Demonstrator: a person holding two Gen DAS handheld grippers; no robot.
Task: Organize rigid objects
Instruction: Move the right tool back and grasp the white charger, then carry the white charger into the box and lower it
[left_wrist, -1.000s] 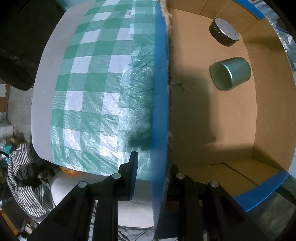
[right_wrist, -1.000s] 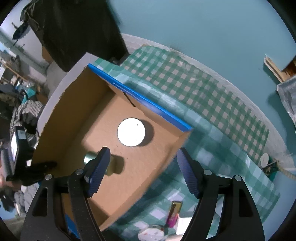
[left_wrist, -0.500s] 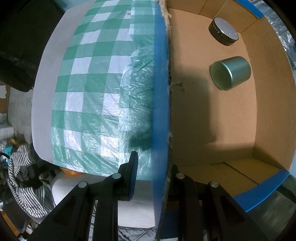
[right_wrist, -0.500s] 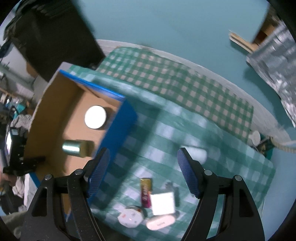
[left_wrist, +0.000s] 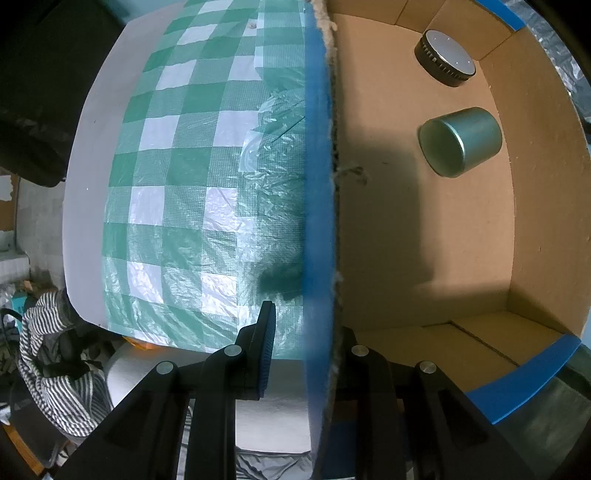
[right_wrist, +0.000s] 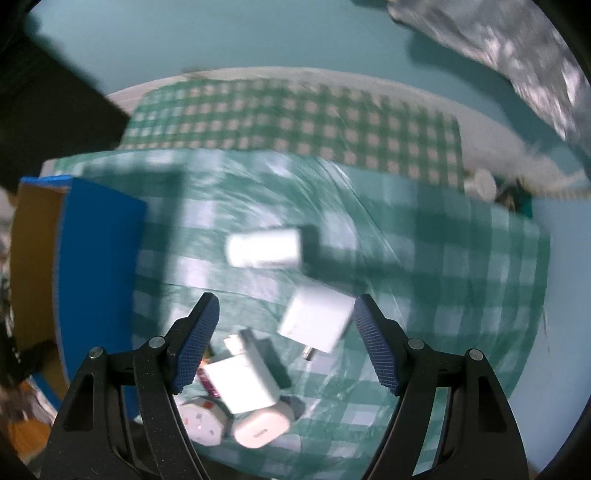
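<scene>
Left gripper (left_wrist: 301, 354) was clamped on the cardboard box (left_wrist: 424, 236) wall, probably steadying it, two metal tins (left_wrist: 460, 142) already inside, while right gripper (right_wrist: 286, 345) hung fingers apart over white chargers (right_wrist: 316, 319) on the checked cloth (right_wrist: 443, 258)

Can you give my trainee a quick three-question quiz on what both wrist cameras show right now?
1. True or false: the left gripper is shut on the wall of the cardboard box.
2. How many items lie inside the box?
3. Multiple choice: the right gripper is (A) shut on a charger, (B) open above the white items on the cloth, (C) inside the box.

Key:
1. True; its fingers clamp the blue-taped wall.
2. Two: a metal tin on its side and a round puck.
3. B; the white charger lies below, ungripped, on the checked cloth.
</scene>
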